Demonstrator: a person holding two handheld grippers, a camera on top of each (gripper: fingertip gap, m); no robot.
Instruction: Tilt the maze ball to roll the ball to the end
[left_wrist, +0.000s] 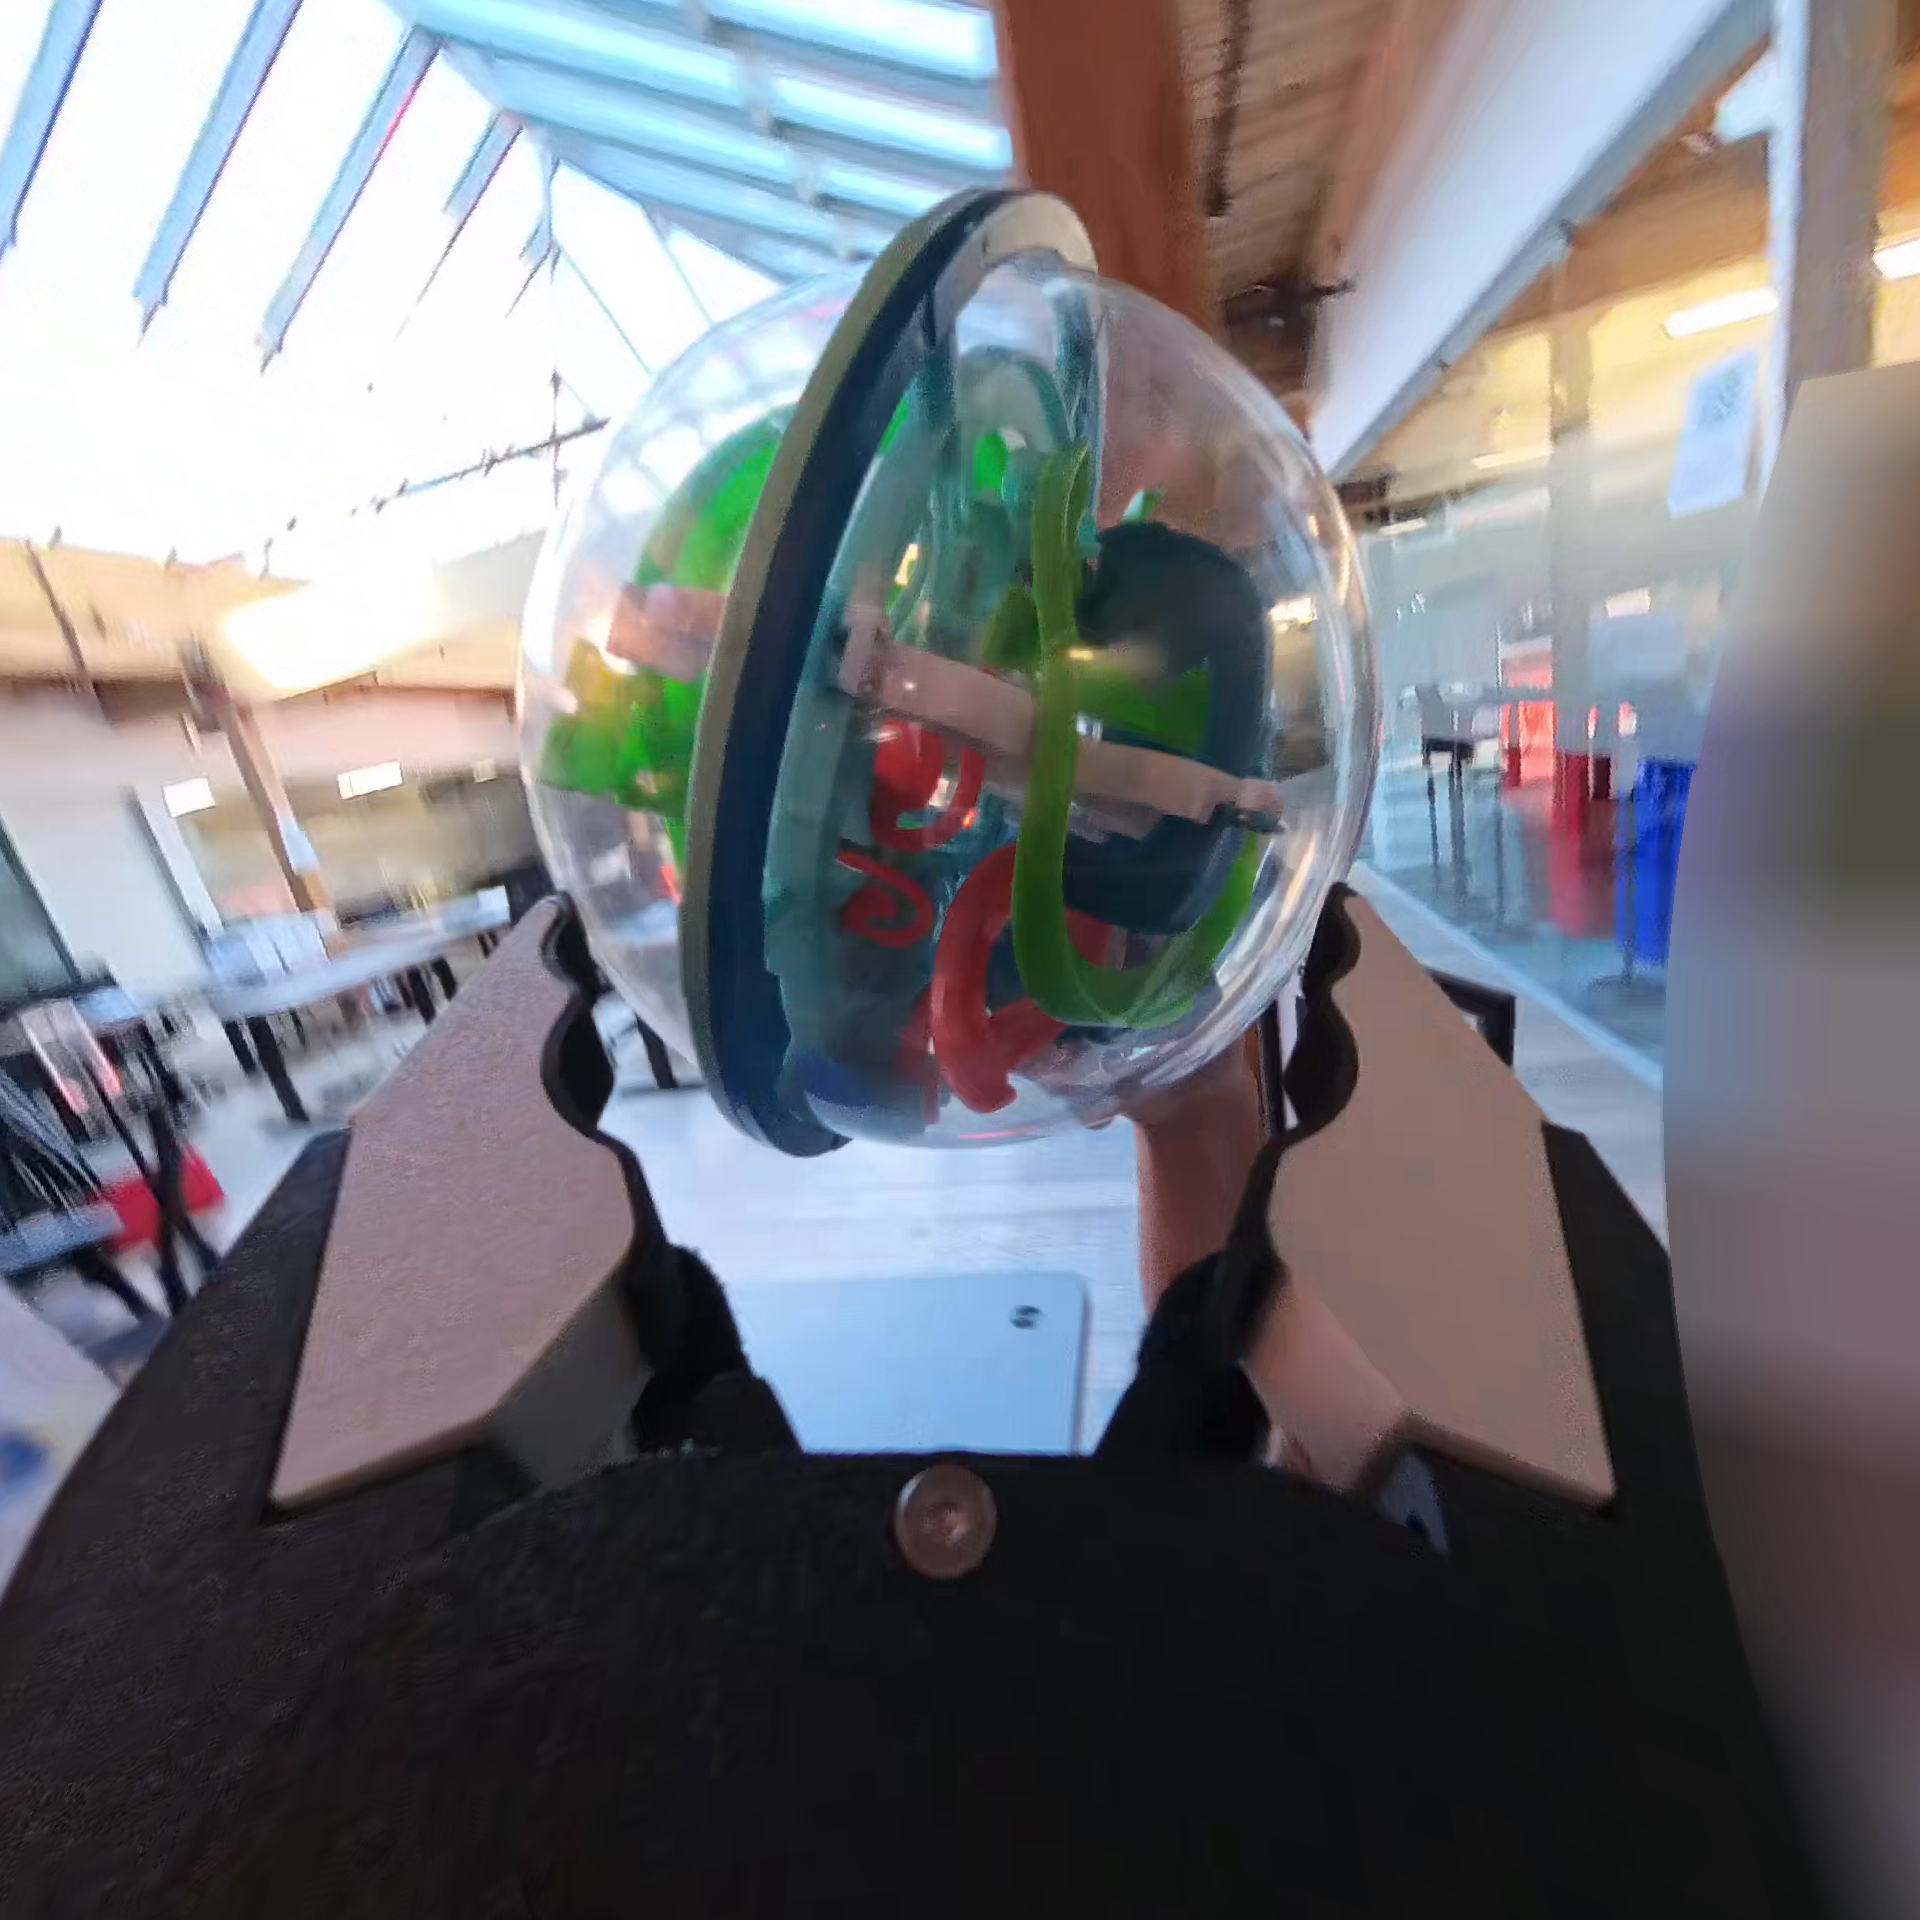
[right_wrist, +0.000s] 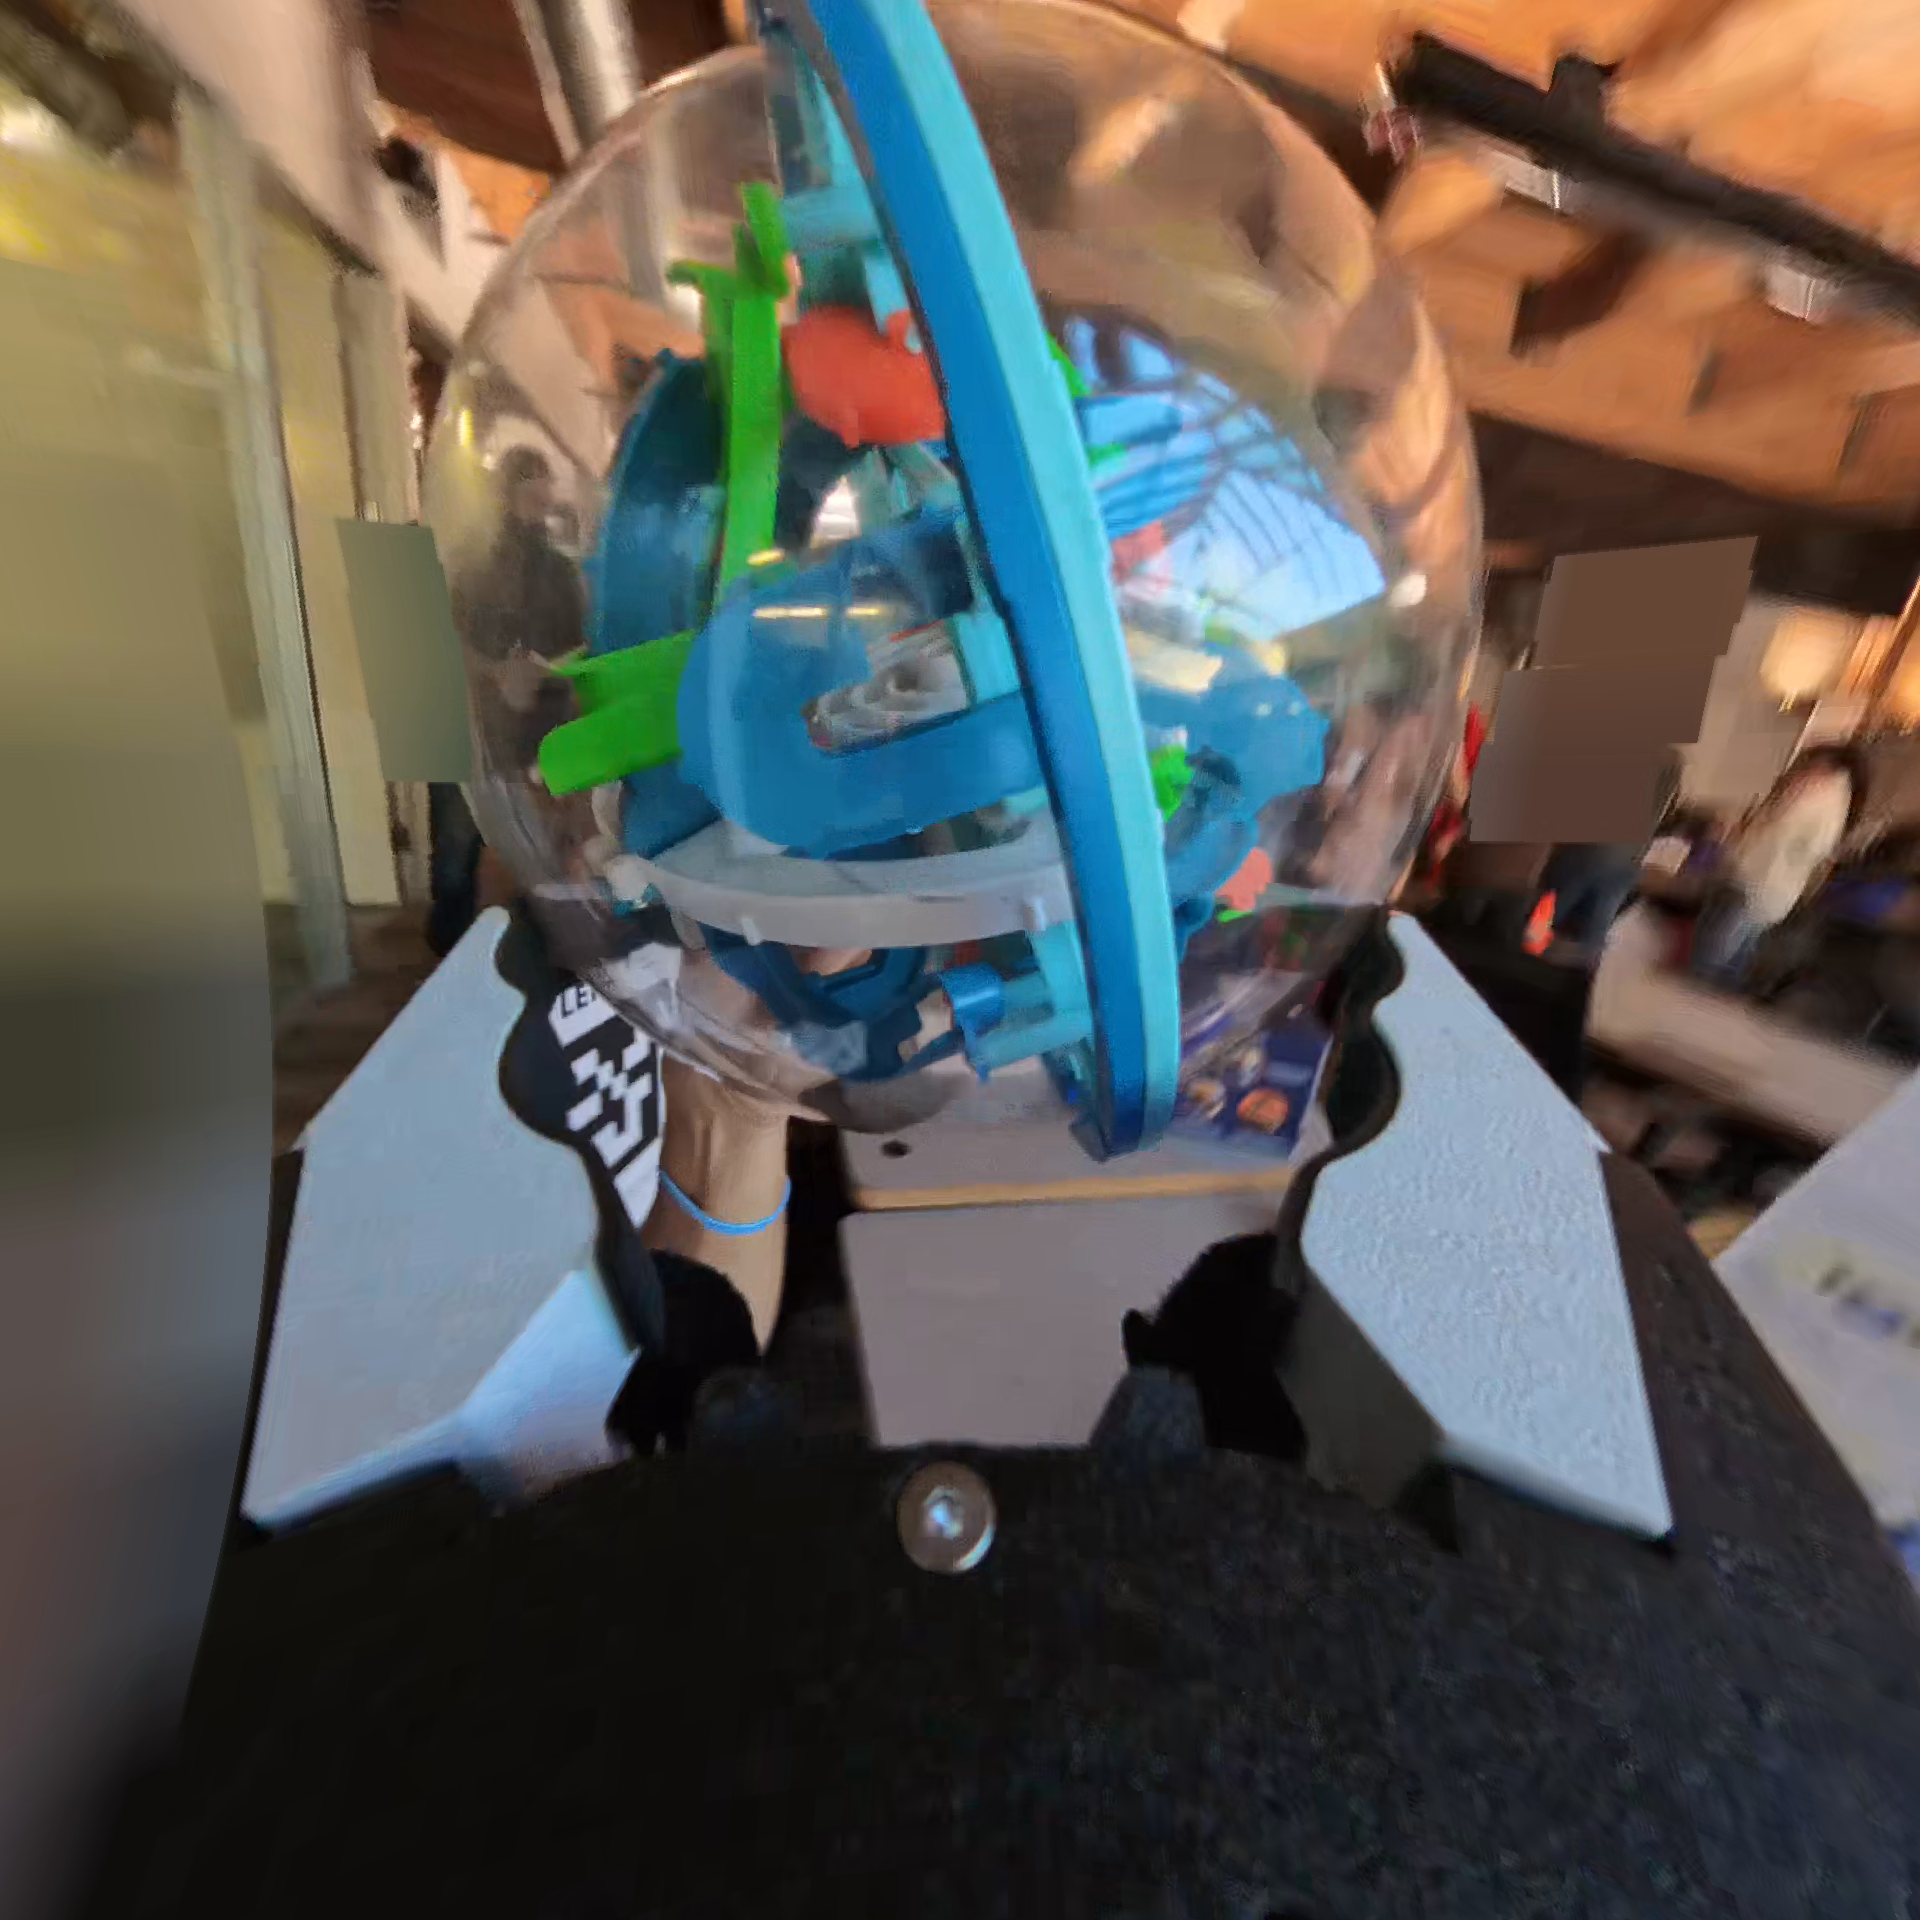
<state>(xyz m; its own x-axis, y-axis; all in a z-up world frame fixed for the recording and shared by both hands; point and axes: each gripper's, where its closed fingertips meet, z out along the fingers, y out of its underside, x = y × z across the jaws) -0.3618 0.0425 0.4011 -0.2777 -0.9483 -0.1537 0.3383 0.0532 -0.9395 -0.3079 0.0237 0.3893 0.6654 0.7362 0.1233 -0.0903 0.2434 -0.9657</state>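
Observation:
The maze ball (left_wrist: 1039, 675) is a clear sphere with a dark blue ring around its middle and green, red and teal tracks inside. It is held up in the air, with the ring standing nearly upright. My left gripper (left_wrist: 940, 987) is shut on its lower part, one finger on each side. In the right wrist view the maze ball (right_wrist: 935, 582) fills the middle. My right gripper (right_wrist: 940, 997) is shut on its lower part in the same way. A wrist with a blue band (right_wrist: 727, 1184) shows behind the sphere. I cannot make out the small ball inside.
A white tabletop (left_wrist: 904, 1351) lies below the sphere. Tables and chairs (left_wrist: 343, 977) stand at the left, red and blue bins (left_wrist: 1652, 852) at the right, and a wooden post (left_wrist: 1101, 125) behind. People (right_wrist: 1787, 831) are at the far right of the right wrist view.

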